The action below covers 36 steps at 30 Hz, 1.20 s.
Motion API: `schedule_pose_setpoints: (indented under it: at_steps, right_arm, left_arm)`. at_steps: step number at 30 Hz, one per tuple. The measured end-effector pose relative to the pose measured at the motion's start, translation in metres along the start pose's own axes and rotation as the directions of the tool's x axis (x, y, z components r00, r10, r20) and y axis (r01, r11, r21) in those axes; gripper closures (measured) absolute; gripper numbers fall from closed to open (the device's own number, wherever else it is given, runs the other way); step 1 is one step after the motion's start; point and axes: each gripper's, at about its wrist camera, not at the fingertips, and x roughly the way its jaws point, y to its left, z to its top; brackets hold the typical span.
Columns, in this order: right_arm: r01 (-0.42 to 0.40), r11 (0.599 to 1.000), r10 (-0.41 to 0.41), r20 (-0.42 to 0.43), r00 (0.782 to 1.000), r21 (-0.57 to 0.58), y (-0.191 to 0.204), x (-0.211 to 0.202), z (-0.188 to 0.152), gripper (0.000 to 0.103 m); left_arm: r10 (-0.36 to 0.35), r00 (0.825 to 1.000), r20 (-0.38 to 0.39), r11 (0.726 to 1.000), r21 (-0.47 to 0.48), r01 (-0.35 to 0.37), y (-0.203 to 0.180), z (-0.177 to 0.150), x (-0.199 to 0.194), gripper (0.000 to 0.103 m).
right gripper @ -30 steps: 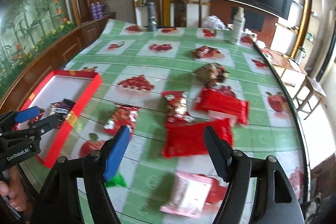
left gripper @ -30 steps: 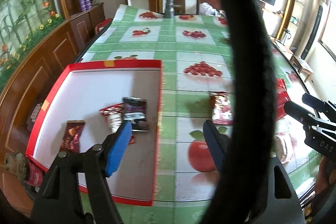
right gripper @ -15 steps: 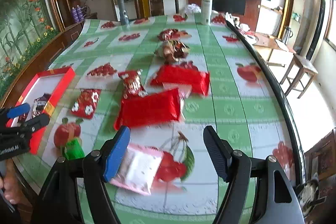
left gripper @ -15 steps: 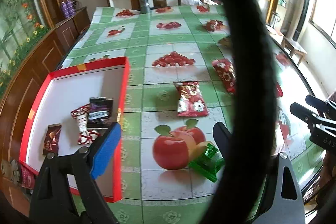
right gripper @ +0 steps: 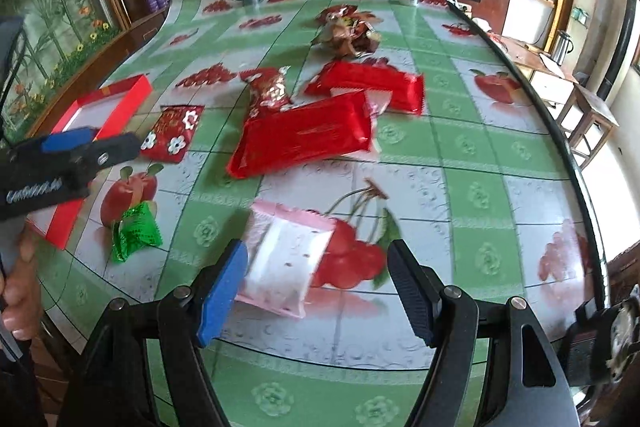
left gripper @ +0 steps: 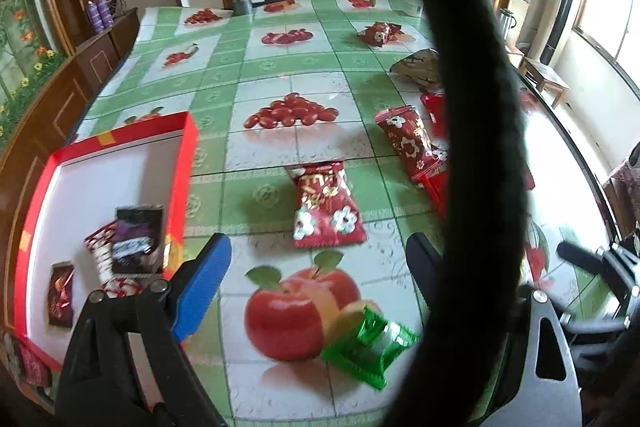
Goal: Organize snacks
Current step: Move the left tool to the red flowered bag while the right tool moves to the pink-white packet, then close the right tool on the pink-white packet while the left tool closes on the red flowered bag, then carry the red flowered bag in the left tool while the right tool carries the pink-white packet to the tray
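A long table (right gripper: 472,131) is covered by a glossy green-checked oilcloth printed with fruit; wooden cabinets line the room's left. At left, a shallow red box (left gripper: 188,163) with a white floor holds small foil packets (left gripper: 134,247). Crinkly red snack bags (right gripper: 304,135), a green candy (left gripper: 370,345) and a pink packet (right gripper: 286,263) are scattered mid-frame. The left gripper (left gripper: 318,267) has just been opening, nothing between; the right gripper (right gripper: 318,291) is spread, empty, above the pink packet.

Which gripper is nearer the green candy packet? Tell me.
Left. The left gripper is open right above the green candy packet, which lies just ahead of its fingers. The right gripper is open over the pink packet, off to the side.
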Motion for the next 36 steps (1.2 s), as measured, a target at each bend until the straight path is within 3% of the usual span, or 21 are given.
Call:
schedule_pose_setpoints:
  at_steps: [5,9,10,11,12,13,16,20,27,36]
  right_arm:
    - [0.003,1.000,-0.004,-0.040,0.999,-0.022,0.016,0.013,-0.002,0.031]
    - [0.070,0.996,-0.072,-0.043,0.996,-0.056,0.020,0.022,-0.005,0.031]
    - [0.080,0.995,-0.083,-0.037,0.996,-0.061,0.019,0.022,-0.005,0.034]
    - [0.079,0.995,-0.081,-0.036,0.996,-0.059,0.017,0.022,-0.004,0.041]
    - [0.089,0.994,-0.091,-0.030,0.995,-0.062,0.015,0.021,-0.003,0.055]
    - [0.096,0.993,-0.097,-0.025,0.995,-0.068,0.015,0.020,-0.002,0.059]
    - [0.103,0.992,-0.105,-0.017,0.994,-0.077,0.010,0.019,0.000,0.064]
    - [0.082,0.995,-0.082,-0.012,0.997,-0.056,0.004,0.019,0.002,0.066]
    - [0.040,0.999,-0.039,0.014,0.999,-0.015,-0.003,0.006,0.004,0.067]
    - [0.008,1.000,-0.008,0.060,0.998,-0.011,0.000,-0.016,0.006,0.068]
  left_arm:
    - [0.014,1.000,-0.022,0.999,0.036,-0.013,-0.009,0.010,0.022,0.014]
    - [0.039,0.998,-0.055,0.998,0.053,-0.036,-0.011,0.017,0.045,0.014]
    - [0.047,0.997,-0.065,0.998,0.055,-0.044,-0.011,0.018,0.051,0.014]
    - [0.054,0.996,-0.077,0.997,0.054,-0.050,-0.010,0.019,0.057,0.014]
    - [0.057,0.994,-0.091,0.997,0.050,-0.052,-0.008,0.020,0.064,0.014]
    - [0.047,0.993,-0.105,0.998,0.042,-0.043,-0.006,0.021,0.071,0.015]
    - [-0.001,0.996,-0.093,1.000,0.006,0.002,0.000,0.024,0.072,0.026]
    - [-0.013,0.997,-0.071,1.000,0.013,0.014,-0.004,0.023,0.066,0.059]
    - [-0.109,0.993,-0.041,0.992,-0.067,0.106,0.006,0.017,0.050,0.070]
    - [-0.098,0.995,0.034,0.992,-0.080,0.100,0.014,0.007,0.009,0.072]
